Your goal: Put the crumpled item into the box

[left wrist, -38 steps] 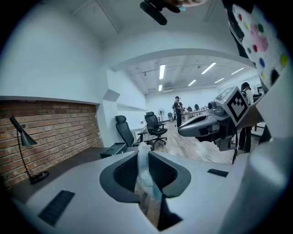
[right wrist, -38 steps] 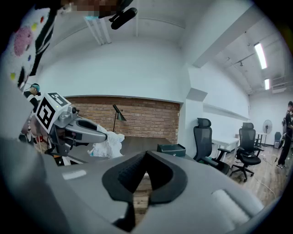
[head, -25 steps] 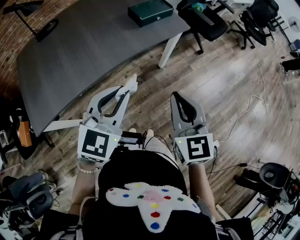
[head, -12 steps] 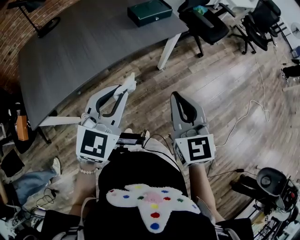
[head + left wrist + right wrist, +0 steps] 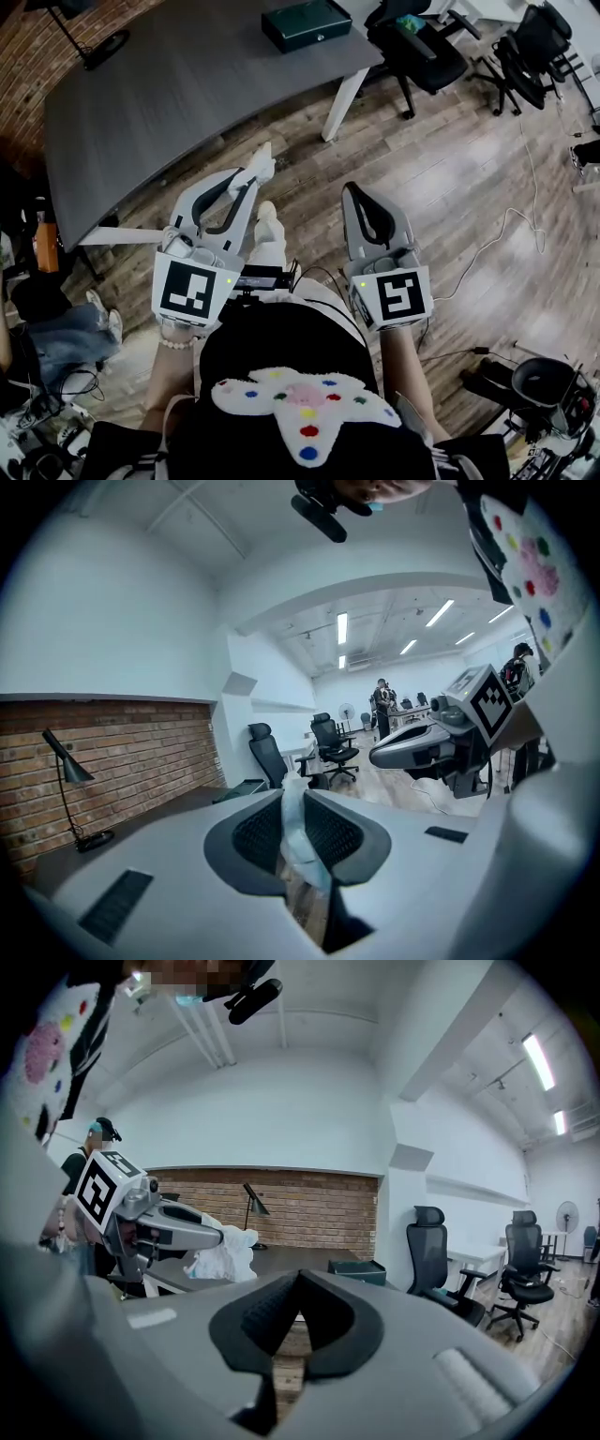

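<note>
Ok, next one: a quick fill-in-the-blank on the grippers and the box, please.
1. The left gripper is shut on a crumpled item coloured ____.
2. The right gripper, jaws shut, holds ____.
3. The box on the grey table is dark ____.
Missing: white; nothing; green.

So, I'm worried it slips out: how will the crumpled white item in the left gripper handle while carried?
Probably floppy and light: the crumpled item is pinched thin in the left gripper and bunches loosely beyond its tips. It looks slick, film-like, so it might slide.
</note>
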A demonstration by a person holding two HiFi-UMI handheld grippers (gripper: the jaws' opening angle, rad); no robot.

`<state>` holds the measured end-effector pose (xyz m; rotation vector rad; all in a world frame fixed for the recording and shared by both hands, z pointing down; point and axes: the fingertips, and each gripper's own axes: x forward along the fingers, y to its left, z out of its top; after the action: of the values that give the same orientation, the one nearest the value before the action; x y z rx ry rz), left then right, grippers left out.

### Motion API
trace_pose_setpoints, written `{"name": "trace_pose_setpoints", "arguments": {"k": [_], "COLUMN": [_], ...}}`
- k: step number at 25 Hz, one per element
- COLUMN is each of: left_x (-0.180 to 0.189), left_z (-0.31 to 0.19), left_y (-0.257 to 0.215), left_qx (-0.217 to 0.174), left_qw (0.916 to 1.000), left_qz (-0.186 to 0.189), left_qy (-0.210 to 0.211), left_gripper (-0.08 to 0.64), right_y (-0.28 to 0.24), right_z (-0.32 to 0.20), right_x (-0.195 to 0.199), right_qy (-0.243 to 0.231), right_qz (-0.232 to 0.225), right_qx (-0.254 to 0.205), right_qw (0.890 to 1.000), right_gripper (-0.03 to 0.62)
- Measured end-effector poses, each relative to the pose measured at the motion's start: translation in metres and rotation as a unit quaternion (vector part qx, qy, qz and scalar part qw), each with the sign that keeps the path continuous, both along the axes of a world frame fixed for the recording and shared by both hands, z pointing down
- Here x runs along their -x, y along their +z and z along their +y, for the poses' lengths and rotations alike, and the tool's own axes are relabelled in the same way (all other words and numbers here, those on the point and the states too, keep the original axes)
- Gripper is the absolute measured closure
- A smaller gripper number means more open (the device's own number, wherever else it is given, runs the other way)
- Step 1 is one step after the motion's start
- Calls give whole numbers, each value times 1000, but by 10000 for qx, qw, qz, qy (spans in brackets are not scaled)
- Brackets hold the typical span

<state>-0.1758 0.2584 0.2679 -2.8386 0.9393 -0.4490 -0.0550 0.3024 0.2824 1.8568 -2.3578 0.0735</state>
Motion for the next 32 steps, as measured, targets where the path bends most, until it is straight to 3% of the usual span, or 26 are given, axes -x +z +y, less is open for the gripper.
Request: {"name": "trace_pose_setpoints", "arguments": {"k": [13,23,32], "left_x": [-39,-65,-77], "left_z": [-67,-176,-267], "left_y": [6,5,4], "left_qx": [-59,19,89], "left_qw": [9998,9996,9987], "left_qz": [50,12,-33], "left_qy": [177,289,510], "left_gripper": [502,502,502], "right_y": [9,11,7], "right_z": [-59,-166,-254], "right_x": [-39,-66,-73], "right_qy": [210,383,506], "right_qz": [110,-130,-49], "right_qx": [107,117,263], "right_qw": [9997,9991,9984], "right_gripper": [583,583,583]}}
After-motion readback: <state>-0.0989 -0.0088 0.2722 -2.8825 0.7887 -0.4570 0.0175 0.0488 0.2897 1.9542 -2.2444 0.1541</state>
